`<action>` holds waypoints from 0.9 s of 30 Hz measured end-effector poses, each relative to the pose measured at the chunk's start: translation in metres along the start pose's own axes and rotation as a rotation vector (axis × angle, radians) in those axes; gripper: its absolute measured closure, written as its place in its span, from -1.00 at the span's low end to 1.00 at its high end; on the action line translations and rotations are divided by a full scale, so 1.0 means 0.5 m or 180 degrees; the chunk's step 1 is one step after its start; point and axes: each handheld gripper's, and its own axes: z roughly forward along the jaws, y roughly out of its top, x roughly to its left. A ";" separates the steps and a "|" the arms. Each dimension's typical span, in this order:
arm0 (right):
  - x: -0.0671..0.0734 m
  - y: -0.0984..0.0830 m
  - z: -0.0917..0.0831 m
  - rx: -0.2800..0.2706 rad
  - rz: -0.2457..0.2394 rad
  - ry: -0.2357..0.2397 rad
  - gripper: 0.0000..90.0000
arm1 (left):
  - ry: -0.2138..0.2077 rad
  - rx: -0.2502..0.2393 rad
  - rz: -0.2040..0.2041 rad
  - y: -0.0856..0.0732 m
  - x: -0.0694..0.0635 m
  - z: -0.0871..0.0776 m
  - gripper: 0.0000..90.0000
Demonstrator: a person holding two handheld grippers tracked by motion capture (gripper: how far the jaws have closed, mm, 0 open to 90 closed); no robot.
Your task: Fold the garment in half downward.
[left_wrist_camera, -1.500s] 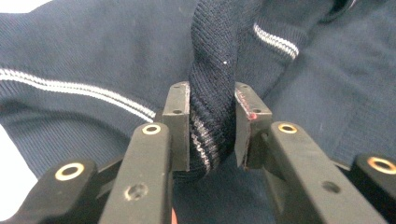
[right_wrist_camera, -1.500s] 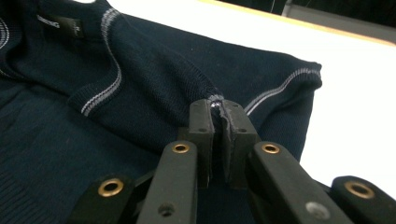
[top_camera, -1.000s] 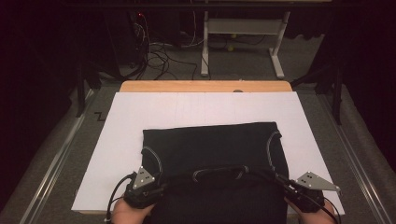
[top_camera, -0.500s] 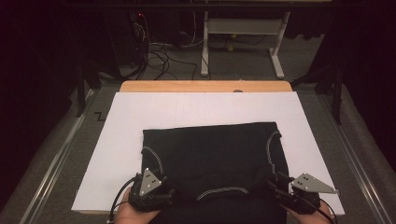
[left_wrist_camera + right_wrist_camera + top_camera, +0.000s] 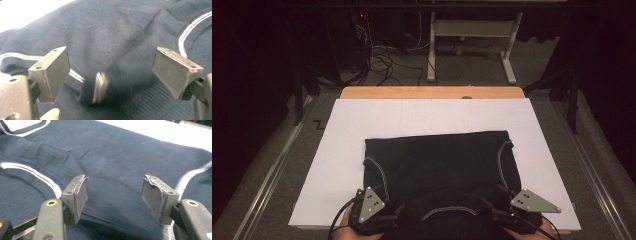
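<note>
Lying folded on the white sheet-covered table (image 5: 347, 150), the dark navy knit garment with white piping stripes (image 5: 437, 160) sits toward your near edge, its far fold line running straight across the middle of the white surface and its near part reaching down between your two hands.

Your left gripper (image 5: 387, 220) is at the garment's near left corner in the high view, grey three-cornered plate on top and cable trailing off toward you. In the left gripper view (image 5: 110, 72) its jaws stand wide apart and have just been opening; a blurred bunch of the dark cloth with a pale stripe sits in the gap between them, touching neither pad as far as you can tell, so nothing is clamped.

Your right gripper (image 5: 492, 210) is at the near right corner, just beside the curved white seam. In the right gripper view (image 5: 115, 195) its jaws have also just been opening and now stand parted above the flat fabric, with the pads (image 5: 80, 192) clear of the cloth and worn at their edges. Nothing is held there either.

Beyond the white surface a strip of bare wooden tabletop (image 5: 432, 92) shows at the far edge.
</note>
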 end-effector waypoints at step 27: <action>0.043 -0.015 0.058 0.0510 -0.0158 0.0288 0.79 | -0.0775 0.0512 0.0381 -0.023 -0.045 0.067 0.74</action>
